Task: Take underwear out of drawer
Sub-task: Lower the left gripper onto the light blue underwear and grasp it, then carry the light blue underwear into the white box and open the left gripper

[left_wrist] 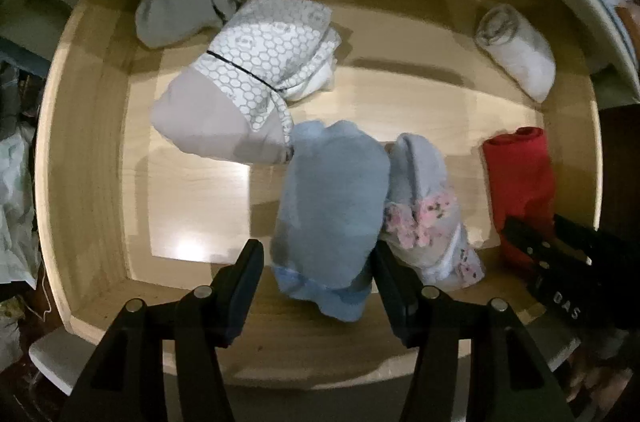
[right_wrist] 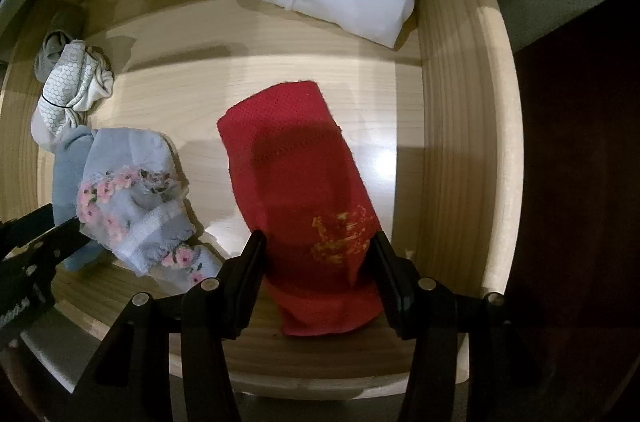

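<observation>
The red roll (right_wrist: pixel 296 198) is clamped by the right gripper (right_wrist: pixel 318 254) for lifting from the drawer (right_wrist: pixel 456 126). The blue roll (left_wrist: pixel 332 206), at its nine o'clock, is straddled by the left gripper (left_wrist: pixel 318 262), jaws released.

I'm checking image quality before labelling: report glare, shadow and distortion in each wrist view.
Left wrist view: heavy fisheye bending of the drawer walls, bright glare patch on its floor, soft blur on the blue bundle. Right wrist view: same curvature, a dark shadow across the red bundle, glare right of it.
</observation>
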`<action>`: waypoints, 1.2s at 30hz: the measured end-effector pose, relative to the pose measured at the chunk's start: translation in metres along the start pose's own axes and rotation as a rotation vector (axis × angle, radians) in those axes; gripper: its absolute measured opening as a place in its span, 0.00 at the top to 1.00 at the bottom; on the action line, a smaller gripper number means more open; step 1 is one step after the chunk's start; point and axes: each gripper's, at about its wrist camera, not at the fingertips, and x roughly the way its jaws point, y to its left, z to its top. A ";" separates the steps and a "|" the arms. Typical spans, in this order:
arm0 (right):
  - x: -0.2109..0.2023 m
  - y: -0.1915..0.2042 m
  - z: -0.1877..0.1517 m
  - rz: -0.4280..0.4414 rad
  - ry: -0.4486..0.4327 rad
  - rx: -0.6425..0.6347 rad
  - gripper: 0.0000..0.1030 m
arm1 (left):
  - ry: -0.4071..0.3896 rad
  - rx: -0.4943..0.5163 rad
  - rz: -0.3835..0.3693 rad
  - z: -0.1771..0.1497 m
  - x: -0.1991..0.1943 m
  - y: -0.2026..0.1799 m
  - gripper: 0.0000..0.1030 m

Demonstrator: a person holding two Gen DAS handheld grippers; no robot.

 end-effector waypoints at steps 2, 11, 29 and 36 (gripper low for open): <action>0.000 0.000 0.000 0.000 0.000 0.000 0.54 | 0.005 0.009 0.017 0.004 0.003 0.001 0.45; 0.000 0.000 0.000 0.000 0.000 0.002 0.53 | 0.046 -0.004 -0.009 0.011 0.010 0.013 0.45; -0.003 -0.001 -0.001 0.002 -0.001 0.003 0.53 | 0.064 0.054 0.017 0.018 0.016 0.011 0.57; -0.003 -0.002 -0.001 0.002 0.000 0.006 0.53 | 0.030 0.061 0.021 0.014 0.003 0.019 0.65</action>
